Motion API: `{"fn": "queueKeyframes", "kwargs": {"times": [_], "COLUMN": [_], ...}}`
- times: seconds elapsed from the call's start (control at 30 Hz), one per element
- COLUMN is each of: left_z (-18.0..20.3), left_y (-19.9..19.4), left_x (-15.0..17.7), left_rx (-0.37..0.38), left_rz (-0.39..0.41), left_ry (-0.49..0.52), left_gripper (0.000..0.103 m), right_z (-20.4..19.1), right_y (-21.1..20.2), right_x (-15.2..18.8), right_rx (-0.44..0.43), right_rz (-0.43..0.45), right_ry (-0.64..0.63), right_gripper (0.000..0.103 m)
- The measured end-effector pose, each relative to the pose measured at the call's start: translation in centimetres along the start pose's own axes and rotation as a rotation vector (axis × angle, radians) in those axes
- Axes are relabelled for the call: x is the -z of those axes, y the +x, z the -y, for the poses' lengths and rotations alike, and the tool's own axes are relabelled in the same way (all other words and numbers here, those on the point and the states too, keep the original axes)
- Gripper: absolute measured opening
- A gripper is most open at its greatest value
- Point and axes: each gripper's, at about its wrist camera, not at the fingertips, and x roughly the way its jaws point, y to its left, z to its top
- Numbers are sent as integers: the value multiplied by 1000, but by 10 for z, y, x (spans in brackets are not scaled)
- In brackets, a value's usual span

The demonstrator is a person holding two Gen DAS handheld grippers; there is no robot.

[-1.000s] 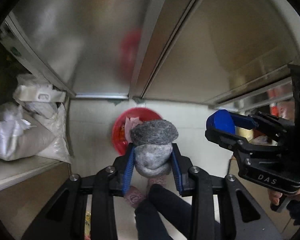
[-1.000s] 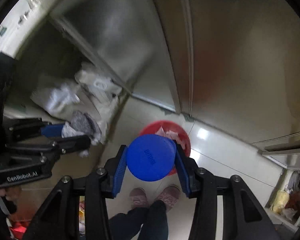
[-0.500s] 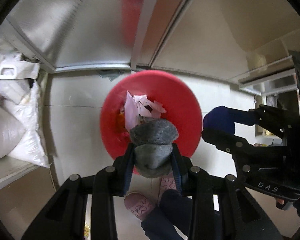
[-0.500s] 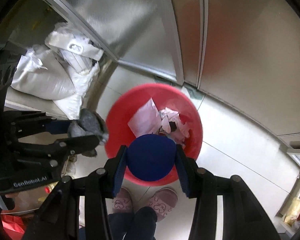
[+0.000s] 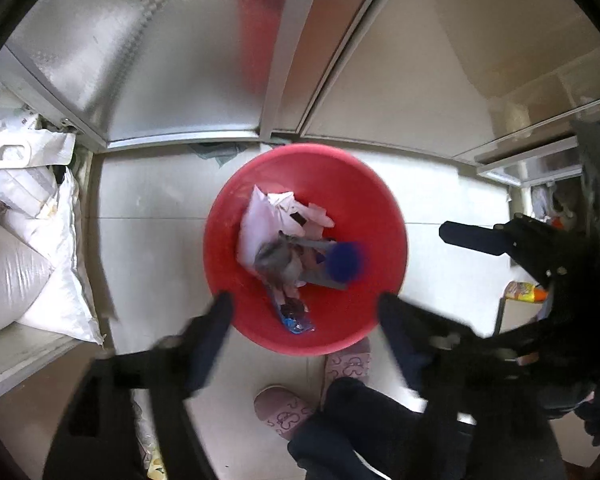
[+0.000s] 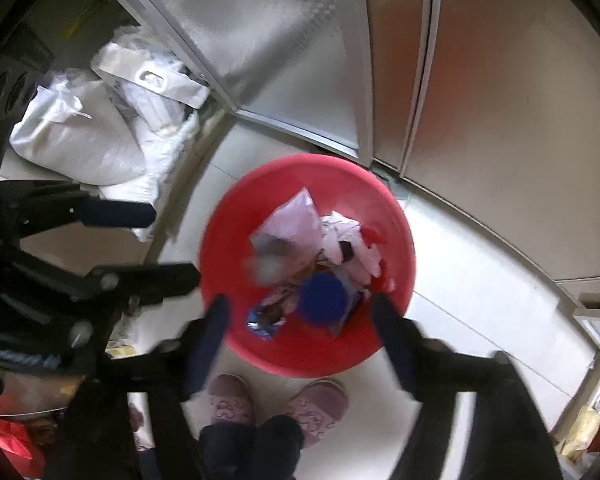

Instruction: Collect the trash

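A red round bin (image 5: 380, 216) stands on the tiled floor below both grippers; it also shows in the right wrist view (image 6: 228, 240). Inside lie white crumpled papers (image 5: 276, 208), a grey rag (image 5: 278, 260) and a blue lid (image 5: 344, 261), blurred as they drop. In the right wrist view the rag (image 6: 266, 266) and the lid (image 6: 322, 300) are inside the bin too. My left gripper (image 5: 304, 312) is open and empty above the bin's near rim. My right gripper (image 6: 300, 316) is open and empty above the near rim.
White sacks (image 5: 24, 240) pile on a low ledge at the left. Metal cabinet doors (image 5: 180, 60) rise behind the bin. The person's feet in pink slippers (image 6: 276, 400) stand just in front of the bin. Small packets (image 5: 524, 292) sit at the right.
Both grippers opened. The grey rag dropped from the left one and the blue lid from the right one into the red bin.
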Motion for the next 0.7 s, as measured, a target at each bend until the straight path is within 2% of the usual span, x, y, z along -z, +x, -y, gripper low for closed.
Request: {"fn": "queueKeyframes", "kwargs": {"times": [0.1, 0.2, 0.3, 0.4, 0.43, 0.5, 0.6, 0.67, 0.7], "left_z": [4, 8, 10, 11, 12, 16, 21, 24, 27], "left_y": [-16, -43, -86, -153, -187, -236, -334, -385, -408], "left_x": [5, 11, 17, 23, 26, 30, 43, 51, 55], "left_rx": [-11, -27, -38, -51, -57, -77, -111, -135, -148], "left_rz": [5, 25, 65, 127, 162, 204, 319, 381, 410], "left_ry": [15, 27, 20, -3, -7, -9, -42, -69, -82], "left_gripper": [81, 84, 84, 89, 91, 92, 93, 96, 102], "right_z": [-5, -12, -22, -37, -42, -59, -85, -104, -115], "right_y": [-13, -32, -65, -120, -138, -187, -265, -315, -343], "right_x": [2, 4, 3, -2, -5, -12, -23, -29, -31], "right_rx": [4, 12, 20, 37, 44, 65, 81, 85, 97], "right_rz": [5, 8, 19, 58, 71, 107, 203, 265, 304], "right_ry": [-13, -29, -35, -38, -39, -44, -50, -55, -58], "right_gripper": [87, 88, 88, 88, 88, 92, 98, 101, 102]}}
